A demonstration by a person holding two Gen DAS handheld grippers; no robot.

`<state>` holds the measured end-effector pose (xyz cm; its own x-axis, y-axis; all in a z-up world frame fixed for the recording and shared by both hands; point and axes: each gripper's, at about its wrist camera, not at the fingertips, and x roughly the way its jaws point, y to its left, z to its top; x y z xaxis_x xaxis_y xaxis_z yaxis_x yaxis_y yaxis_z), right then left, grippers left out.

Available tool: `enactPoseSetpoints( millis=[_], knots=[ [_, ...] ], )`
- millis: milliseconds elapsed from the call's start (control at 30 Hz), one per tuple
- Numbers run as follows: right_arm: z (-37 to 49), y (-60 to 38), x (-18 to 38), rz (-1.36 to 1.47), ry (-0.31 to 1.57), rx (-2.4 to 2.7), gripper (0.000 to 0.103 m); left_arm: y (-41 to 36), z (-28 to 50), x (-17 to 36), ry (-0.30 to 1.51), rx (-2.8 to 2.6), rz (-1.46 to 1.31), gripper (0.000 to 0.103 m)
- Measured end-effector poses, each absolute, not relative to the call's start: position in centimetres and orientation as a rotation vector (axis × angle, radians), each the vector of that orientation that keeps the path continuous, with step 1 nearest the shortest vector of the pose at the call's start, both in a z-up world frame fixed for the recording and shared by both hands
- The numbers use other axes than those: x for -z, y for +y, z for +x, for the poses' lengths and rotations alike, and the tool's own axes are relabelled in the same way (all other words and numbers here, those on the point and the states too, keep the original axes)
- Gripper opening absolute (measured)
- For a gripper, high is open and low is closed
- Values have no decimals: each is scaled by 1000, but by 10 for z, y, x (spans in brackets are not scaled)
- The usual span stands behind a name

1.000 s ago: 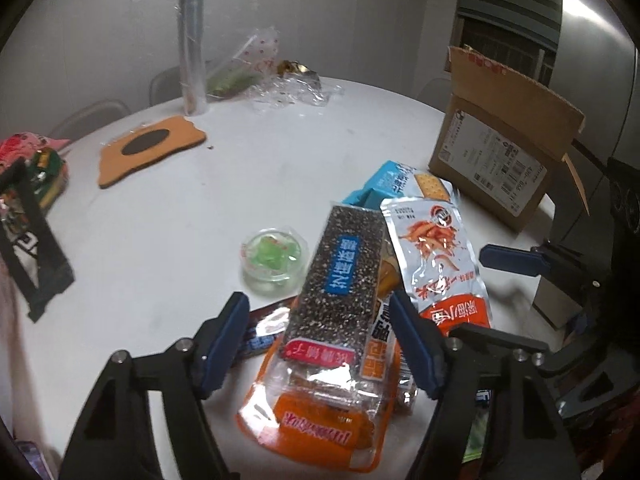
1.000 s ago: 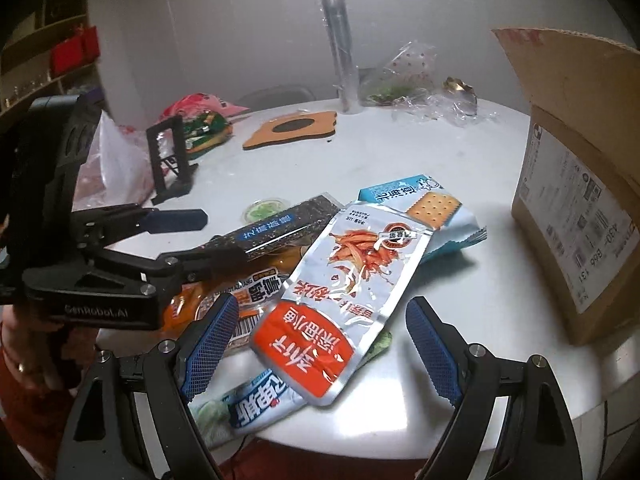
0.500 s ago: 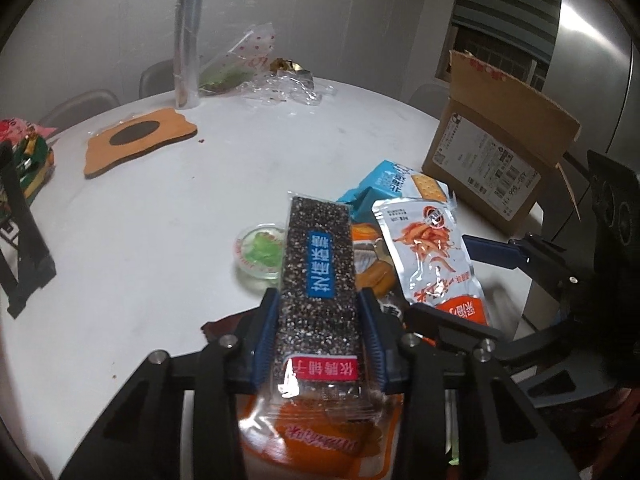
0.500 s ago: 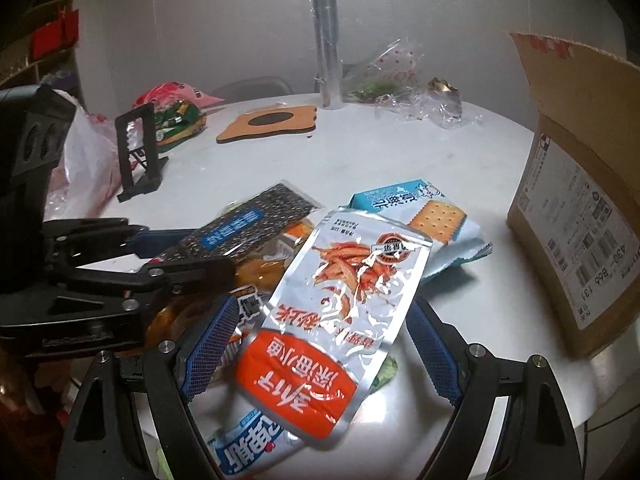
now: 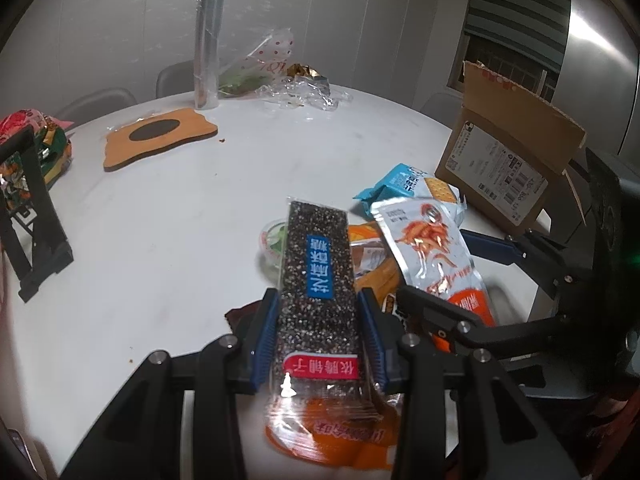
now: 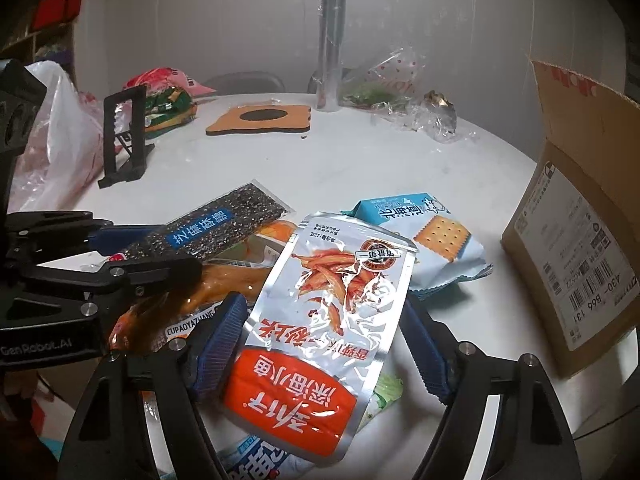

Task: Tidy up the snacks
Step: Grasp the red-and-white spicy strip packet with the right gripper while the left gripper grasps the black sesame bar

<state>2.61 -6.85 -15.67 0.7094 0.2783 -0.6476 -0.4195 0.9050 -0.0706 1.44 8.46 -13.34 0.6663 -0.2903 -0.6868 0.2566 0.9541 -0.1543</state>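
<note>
My left gripper (image 5: 318,332) is shut on a long black sesame bar pack (image 5: 316,276) with a blue label and holds it above the snack pile; it also shows in the right wrist view (image 6: 208,232). My right gripper (image 6: 320,340) is shut on a silver and orange fish snack pouch (image 6: 328,308), which is lifted and tilted; it shows in the left wrist view too (image 5: 430,248). Under them lie an orange pack (image 6: 224,284), a blue cracker pack (image 6: 424,236) and a small green jelly cup (image 5: 272,236). An open cardboard box (image 6: 580,248) stands at the right.
The round white table (image 5: 160,232) holds a black stand (image 5: 28,208), an orange coaster (image 5: 156,140), a tall silver roll (image 5: 208,44), crumpled plastic bags (image 5: 280,76) and a colourful snack bag (image 5: 24,132) at the left edge. A pink plastic bag (image 6: 52,136) hangs at the left.
My left gripper closed on the sesame bar pack and raised it. My right gripper closed on the fish snack pouch and lifted it off the pile.
</note>
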Motion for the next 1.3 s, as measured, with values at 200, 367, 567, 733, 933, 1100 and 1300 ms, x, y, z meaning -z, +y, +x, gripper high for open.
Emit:
enactPoseSetpoints(
  millis=[200,367,567,733,933,1100,1300],
  knots=[
    [23,-70,153,-231,656,-385,66,85,14,133,782,302,-48,36],
    [21,-76,145,-220,630,-392,66,86,14,130,779,289,-50,36],
    [22,-82,133,-206,618,-447,66,90,14,121,757,282,-63,35],
    [26,-84,125,-227,603,-495,66,86,16,122,767,265,-38,35],
    [28,-86,127,-231,612,-520,66,89,21,131,803,253,-66,36],
    [30,-91,130,-210,628,-537,66,88,29,133,829,250,-69,40],
    [34,-97,129,-194,632,-544,66,88,39,134,851,231,-63,44]
  ],
)
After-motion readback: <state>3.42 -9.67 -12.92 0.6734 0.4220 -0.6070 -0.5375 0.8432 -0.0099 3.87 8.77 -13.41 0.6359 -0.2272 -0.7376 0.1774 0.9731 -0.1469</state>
